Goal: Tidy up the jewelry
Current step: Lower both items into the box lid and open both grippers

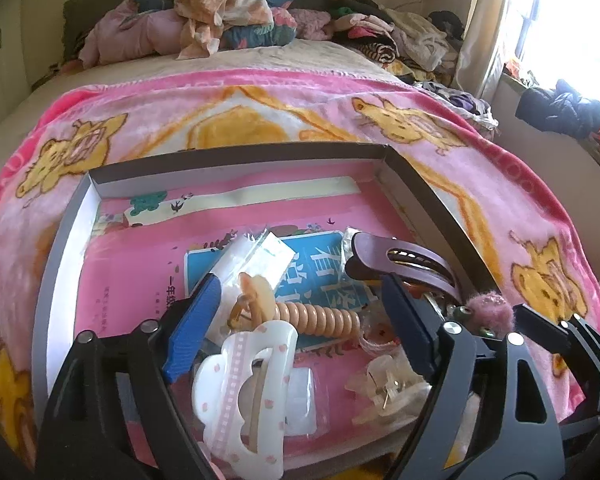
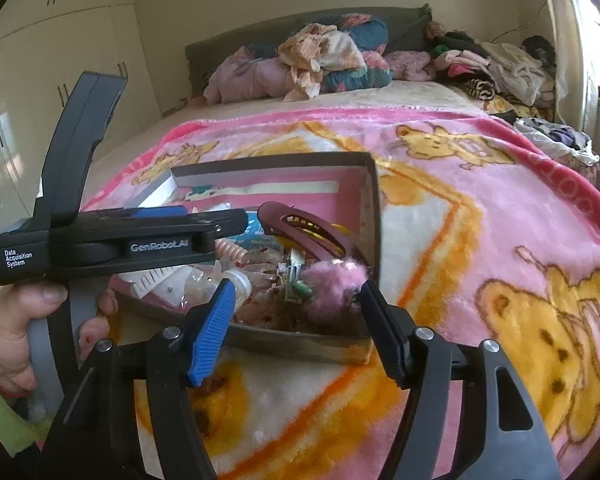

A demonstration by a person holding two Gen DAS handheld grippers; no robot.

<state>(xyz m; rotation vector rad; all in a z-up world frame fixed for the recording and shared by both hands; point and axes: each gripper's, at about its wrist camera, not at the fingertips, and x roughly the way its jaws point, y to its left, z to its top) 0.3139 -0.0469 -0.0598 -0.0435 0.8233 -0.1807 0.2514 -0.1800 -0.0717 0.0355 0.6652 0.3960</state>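
While poised over the shallow box (image 1: 416,184) on the pink blanket (image 1: 512,184): left gripper (image 1: 300,320) spread, clasping nothing, above white hair claw (image 1: 244,392); right gripper (image 2: 300,320) spread, empty, near pink fuzzy clip (image 2: 336,284) inside box.

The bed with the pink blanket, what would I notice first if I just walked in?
Probably the pink bear blanket spread over the bed, with a shallow box sitting on it. The box is full of hair things: a big maroon hair claw near its right wall, a white claw clip at the front and a fluffy pink pom-pom in the near right corner. A heap of clothes lies at the bed's far end.
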